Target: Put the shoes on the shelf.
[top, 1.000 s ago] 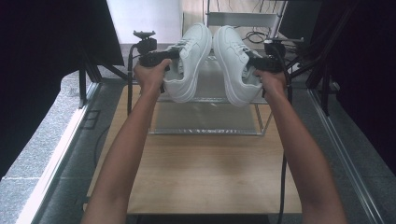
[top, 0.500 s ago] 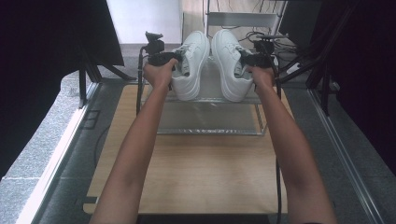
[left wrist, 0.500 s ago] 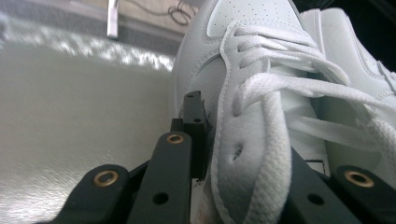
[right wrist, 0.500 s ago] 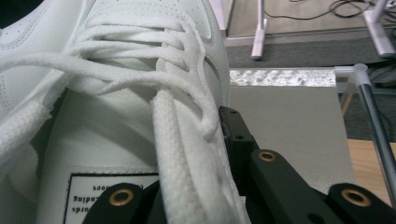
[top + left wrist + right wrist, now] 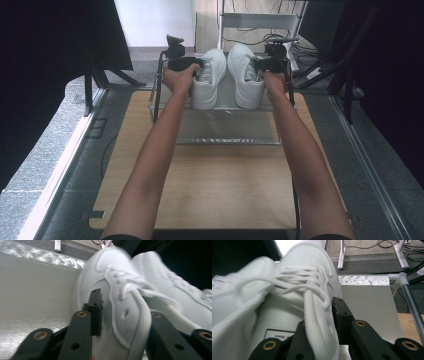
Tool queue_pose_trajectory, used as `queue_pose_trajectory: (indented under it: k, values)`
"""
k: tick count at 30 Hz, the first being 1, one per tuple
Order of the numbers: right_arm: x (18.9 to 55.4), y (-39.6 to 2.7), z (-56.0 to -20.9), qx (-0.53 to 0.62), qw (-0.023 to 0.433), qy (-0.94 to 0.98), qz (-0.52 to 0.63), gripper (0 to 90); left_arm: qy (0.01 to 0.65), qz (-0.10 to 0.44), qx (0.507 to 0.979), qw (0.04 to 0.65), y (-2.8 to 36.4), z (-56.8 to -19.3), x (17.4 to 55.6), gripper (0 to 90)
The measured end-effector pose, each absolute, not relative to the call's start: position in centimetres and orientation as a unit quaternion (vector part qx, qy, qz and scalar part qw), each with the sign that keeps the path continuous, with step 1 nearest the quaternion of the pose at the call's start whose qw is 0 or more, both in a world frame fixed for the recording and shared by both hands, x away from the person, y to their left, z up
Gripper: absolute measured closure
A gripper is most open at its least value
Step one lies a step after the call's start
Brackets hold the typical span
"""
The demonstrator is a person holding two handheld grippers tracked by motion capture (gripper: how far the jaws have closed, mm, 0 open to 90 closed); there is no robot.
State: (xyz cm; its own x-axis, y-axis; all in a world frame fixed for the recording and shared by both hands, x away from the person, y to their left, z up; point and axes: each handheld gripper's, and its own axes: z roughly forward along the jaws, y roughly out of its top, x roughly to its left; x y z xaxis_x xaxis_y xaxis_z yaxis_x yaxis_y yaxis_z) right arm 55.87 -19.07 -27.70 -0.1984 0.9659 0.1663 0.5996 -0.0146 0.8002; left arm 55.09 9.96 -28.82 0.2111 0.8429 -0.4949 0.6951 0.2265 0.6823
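Two white lace-up sneakers stand side by side, toes away from me, on the silver top shelf [image 5: 225,97] of a metal rack. My left gripper [image 5: 192,64] is at the outer side of the left sneaker [image 5: 207,82]. Its jaws have just been opening, and the shoe's side wall [image 5: 125,302] still stands loosely between them. My right gripper [image 5: 260,64] sits at the outer side of the right sneaker [image 5: 245,80]. It has also just been opening, with that shoe's wall [image 5: 319,310] between its jaws [image 5: 320,315].
The rack has a lower silver shelf [image 5: 225,130] and thin metal posts [image 5: 159,95] at its corners. It stands on a wooden board [image 5: 210,185]. Cables and a white stand [image 5: 260,20] lie beyond it, and dark screens close in both sides.
Both hands went forward and down with the sneakers, which now rest flatter and farther back on the top shelf. The jaws look wider on both shoes.
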Motion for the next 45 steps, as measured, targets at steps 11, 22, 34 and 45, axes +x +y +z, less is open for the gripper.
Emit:
queue_pose_trajectory:
  k: [11, 22, 34, 45]
  values:
    - [54.9, -18.3, -26.9, 0.572, 0.262, 0.662, 0.408, 44.9, 0.59, 0.047, 0.607, 0.53, 10.8, -28.0, 54.3, 51.1]
    - [50.5, -20.6, -24.3, 0.51, 0.264, 0.672, 0.469, 55.2, 0.538, 0.102, 0.636, 0.544, 12.7, -26.1, 50.2, 58.0]
    - [46.4, -24.3, -26.7, 0.472, 0.248, 0.711, 0.459, 78.5, 0.513, 0.139, 0.681, 0.504, 15.8, -28.0, 45.5, 79.0]
    - [46.7, -23.8, -30.6, 0.462, 0.223, 0.74, 0.435, 85.6, 0.495, 0.106, 0.717, 0.479, 14.3, -32.0, 45.2, 86.8]
